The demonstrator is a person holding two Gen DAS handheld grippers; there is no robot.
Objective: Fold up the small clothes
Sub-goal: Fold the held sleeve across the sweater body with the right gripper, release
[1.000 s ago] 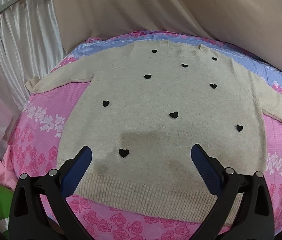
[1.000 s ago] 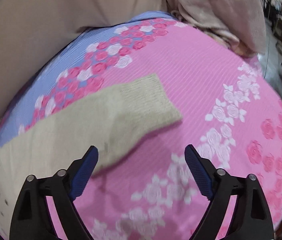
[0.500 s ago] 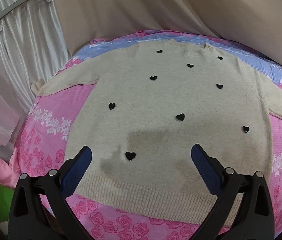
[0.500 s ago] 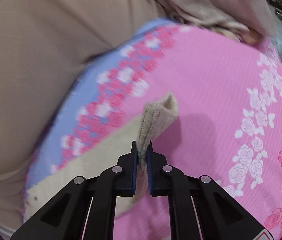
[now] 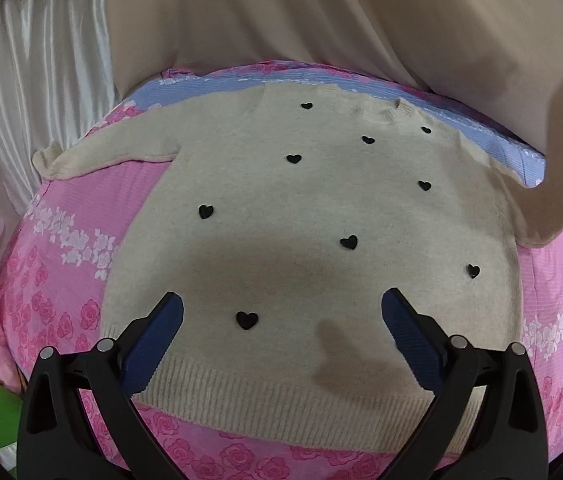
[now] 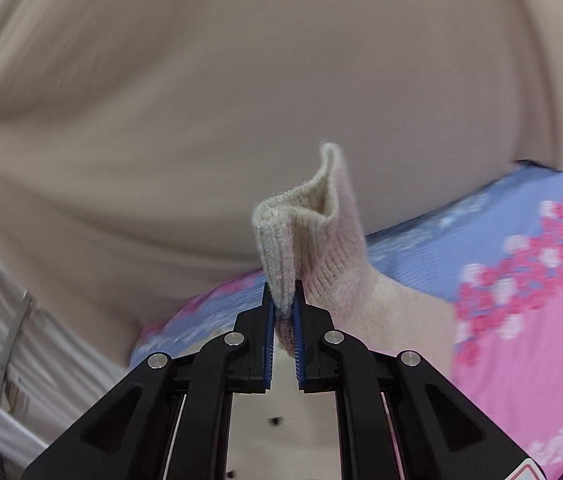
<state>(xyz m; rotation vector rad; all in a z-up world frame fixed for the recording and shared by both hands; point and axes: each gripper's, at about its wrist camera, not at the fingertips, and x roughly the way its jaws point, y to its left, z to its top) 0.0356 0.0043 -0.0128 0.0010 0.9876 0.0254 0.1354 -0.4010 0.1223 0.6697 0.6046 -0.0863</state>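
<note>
- Lying flat on the bed (image 5: 61, 272), the beige sweater (image 5: 313, 216) has its hem toward the bed's near edge.
- Right tool (image 6: 282, 300) is clamped on the sweater's cuff (image 6: 305, 216), lifting that sleeve off the bed's right side.
- Left tool (image 5: 281, 312) hangs wide apart above the hem, holding nothing.

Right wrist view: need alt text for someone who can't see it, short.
The right gripper is shut on the ribbed cuff of a beige sweater's sleeve, holding it up off the bed. The cuff stands up between the blue fingers. Behind it hangs a beige curtain, with the pink and blue flowered bedspread to the right.
</note>
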